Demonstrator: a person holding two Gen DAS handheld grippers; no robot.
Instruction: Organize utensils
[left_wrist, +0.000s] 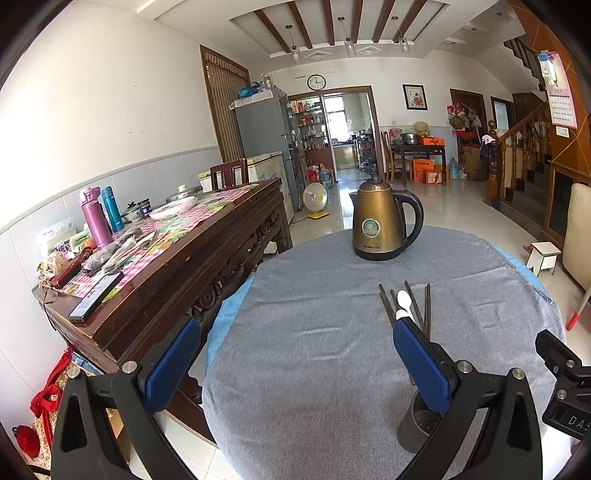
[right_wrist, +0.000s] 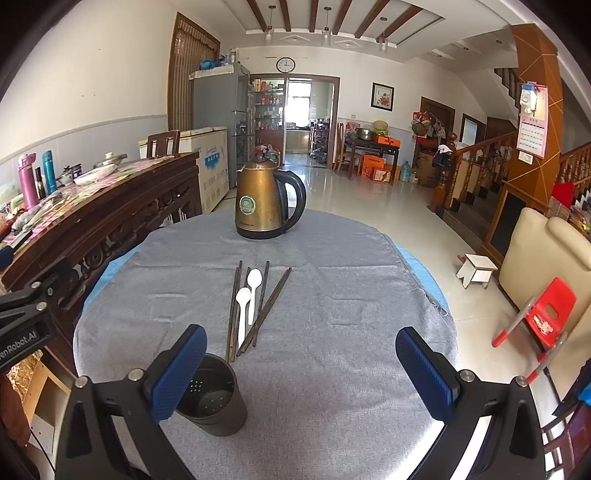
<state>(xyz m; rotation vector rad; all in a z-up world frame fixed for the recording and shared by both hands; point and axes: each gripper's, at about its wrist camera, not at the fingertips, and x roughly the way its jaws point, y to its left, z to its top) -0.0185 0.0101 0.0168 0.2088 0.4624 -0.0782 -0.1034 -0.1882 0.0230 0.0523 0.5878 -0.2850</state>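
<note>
Several dark chopsticks and two white plastic spoons lie together on the grey tablecloth. A dark cylindrical utensil holder stands empty near the table's front, just behind my right gripper's left finger. My right gripper is open and empty, above the cloth to the right of the holder. My left gripper is open and empty; its right finger hides part of the chopsticks, a spoon and the holder.
A brass kettle stands at the far side of the round table. A cluttered wooden sideboard runs along the left. A small white stool and red chair stand right.
</note>
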